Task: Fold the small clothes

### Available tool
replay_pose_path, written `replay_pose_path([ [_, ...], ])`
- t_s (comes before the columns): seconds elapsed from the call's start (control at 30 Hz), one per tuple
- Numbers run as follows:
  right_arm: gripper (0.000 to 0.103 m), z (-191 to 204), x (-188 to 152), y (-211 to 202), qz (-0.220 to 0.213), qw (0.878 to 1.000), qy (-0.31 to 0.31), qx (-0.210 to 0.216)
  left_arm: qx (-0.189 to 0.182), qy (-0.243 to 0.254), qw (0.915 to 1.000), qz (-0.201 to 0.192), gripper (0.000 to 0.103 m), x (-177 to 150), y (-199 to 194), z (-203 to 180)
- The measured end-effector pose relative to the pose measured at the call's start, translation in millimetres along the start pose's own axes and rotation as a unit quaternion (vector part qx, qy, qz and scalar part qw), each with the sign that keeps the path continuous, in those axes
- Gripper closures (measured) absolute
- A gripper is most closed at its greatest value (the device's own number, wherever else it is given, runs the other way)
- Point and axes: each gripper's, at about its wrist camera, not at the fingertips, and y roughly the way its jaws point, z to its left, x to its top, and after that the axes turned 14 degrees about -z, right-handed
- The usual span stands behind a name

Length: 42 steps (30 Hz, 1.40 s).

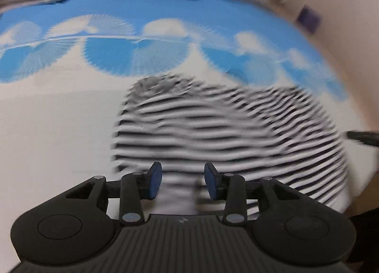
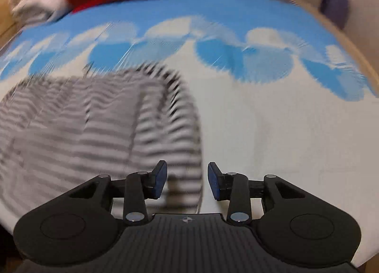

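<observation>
Both tongs released: striped shirt [image 1: 213,131] lies on bed just ahead of left tongs [image 1: 182,184], ahead-left of right tongs [image 2: 187,184].

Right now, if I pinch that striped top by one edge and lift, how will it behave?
The striped top is probably floppy: it lies flat in soft folds on the sheet, so it would likely drape and unfold. It looks thin and light, and unlikely to slip from a pinch.
</observation>
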Motion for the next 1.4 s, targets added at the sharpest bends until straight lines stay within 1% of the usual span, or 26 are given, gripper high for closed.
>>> replay_pose_path([
  [0.03, 0.063, -0.4, 4.9, 6.5, -0.010, 1.000, 0.010, -0.007, -0.045, -0.029, 0.9984, 0.019, 0.061, 1.5, 1.4, 3.8],
  [0.07, 0.063, -1.3, 10.1, 12.5, -0.016, 1.000, 0.022, -0.012, -0.064, -0.039, 0.9965, 0.039, 0.061, -0.5, 2.8, 4.8],
  [0.1, 0.063, -3.5, 15.3, 20.9, -0.019, 0.999, 0.032, -0.015, -0.047, -0.017, 0.9980, 0.040, 0.061, -2.1, 2.2, 1.5],
  [0.17, 0.063, -5.0, 19.7, 29.7, -0.023, 0.999, 0.046, -0.018, 0.028, 0.032, 0.9990, 0.010, 0.058, 1.5, 2.7, -3.4],
  [0.23, 0.060, -1.1, 26.2, 43.1, -0.028, 0.998, 0.047, -0.016, 0.084, 0.032, 0.9958, -0.017, 0.058, 12.4, 12.6, 4.4],
  [0.3, 0.056, 1.6, 27.6, 56.4, -0.031, 0.998, 0.047, -0.013, 0.117, 0.008, 0.9925, -0.037, 0.058, 23.8, 26.8, 18.4],
  [0.43, 0.056, 9.3, 31.1, 84.4, -0.022, 0.999, 0.048, -0.013, 0.142, -0.048, 0.9873, -0.052, 0.058, 41.7, 57.9, 43.4],
  [0.63, 0.054, 12.7, 33.8, 120.6, -0.006, 0.999, 0.045, -0.029, 0.145, -0.039, 0.9875, -0.049, 0.058, 48.5, 100.3, 50.3],
  [0.67, 0.056, 12.1, 33.2, 126.0, -0.001, 0.999, 0.046, -0.028, 0.148, -0.031, 0.9875, -0.042, 0.058, 47.5, 107.1, 52.1],
  [0.73, 0.083, 12.1, 31.0, 135.2, 0.012, 0.999, 0.046, -0.018, 0.156, -0.016, 0.9872, -0.027, 0.062, 45.0, 120.8, 55.1],
  [0.77, 0.100, 12.4, 30.7, 139.3, 0.019, 0.999, 0.045, -0.012, 0.153, -0.015, 0.9879, -0.024, 0.087, 43.1, 126.0, 58.0],
  [0.8, 0.102, 13.4, 32.1, 140.2, 0.013, 0.999, 0.041, -0.012, 0.148, -0.013, 0.9886, -0.022, 0.102, 43.9, 129.5, 60.2],
  [0.87, 0.102, 12.7, 40.3, 133.8, -0.024, 0.998, 0.038, -0.034, 0.190, 0.002, 0.9795, -0.067, 0.101, 52.8, 121.1, 61.4],
  [0.9, 0.102, 9.7, 46.2, 127.8, -0.050, 0.997, 0.047, -0.049, 0.193, -0.002, 0.9766, -0.094, 0.101, 57.7, 113.8, 61.8],
  [0.93, 0.102, 4.5, 51.3, 122.9, -0.072, 0.994, 0.065, -0.056, 0.190, -0.006, 0.9754, -0.111, 0.101, 59.7, 109.9, 60.8],
  [0.97, 0.102, 1.0, 53.9, 121.1, -0.084, 0.991, 0.079, -0.063, 0.187, -0.002, 0.9770, -0.103, 0.101, 58.1, 113.4, 58.1],
  [1.0, 0.102, 1.1, 52.5, 124.8, -0.078, 0.992, 0.076, -0.065, 0.181, 0.006, 0.9807, -0.075, 0.101, 53.6, 122.1, 55.1],
  [1.03, 0.102, 3.9, 47.9, 132.9, -0.055, 0.994, 0.065, -0.067, 0.166, 0.015, 0.9855, -0.031, 0.100, 47.0, 133.7, 52.4],
  [1.07, 0.101, 7.7, 40.4, 143.4, -0.020, 0.996, 0.052, -0.066, 0.162, 0.032, 0.9862, -0.004, 0.097, 42.7, 139.8, 48.3],
  [1.1, 0.099, 11.1, 33.6, 151.0, 0.011, 0.997, 0.041, -0.065, 0.173, 0.054, 0.9834, -0.008, 0.088, 42.7, 137.5, 42.8],
  [1.13, 0.096, 13.0, 32.1, 151.9, 0.018, 0.997, 0.032, -0.066, 0.188, 0.065, 0.9796, -0.026, 0.079, 46.4, 129.7, 38.8],
  [1.17, 0.095, 14.8, 34.2, 145.9, 0.007, 0.997, 0.024, -0.072, 0.194, 0.060, 0.9777, -0.053, 0.062, 51.3, 116.7, 36.9],
  [1.2, 0.090, 14.1, 38.1, 138.2, -0.008, 0.997, 0.025, -0.072, 0.188, 0.048, 0.9779, -0.078, 0.058, 55.3, 103.5, 35.6],
  [1.23, 0.087, 12.7, 43.4, 127.5, -0.027, 0.997, 0.031, -0.070, 0.172, 0.036, 0.9794, -0.100, 0.058, 58.4, 89.3, 33.2],
  [1.3, 0.071, 12.1, 52.1, 103.0, -0.068, 0.995, 0.039, -0.067, 0.123, 0.034, 0.9850, -0.116, 0.058, 58.4, 72.3, 26.1],
  [1.4, 0.066, 14.0, 53.0, 72.5, -0.103, 0.994, 0.033, -0.013, 0.020, 0.070, 0.9941, -0.080, 0.058, 43.9, 70.7, 9.9],
])
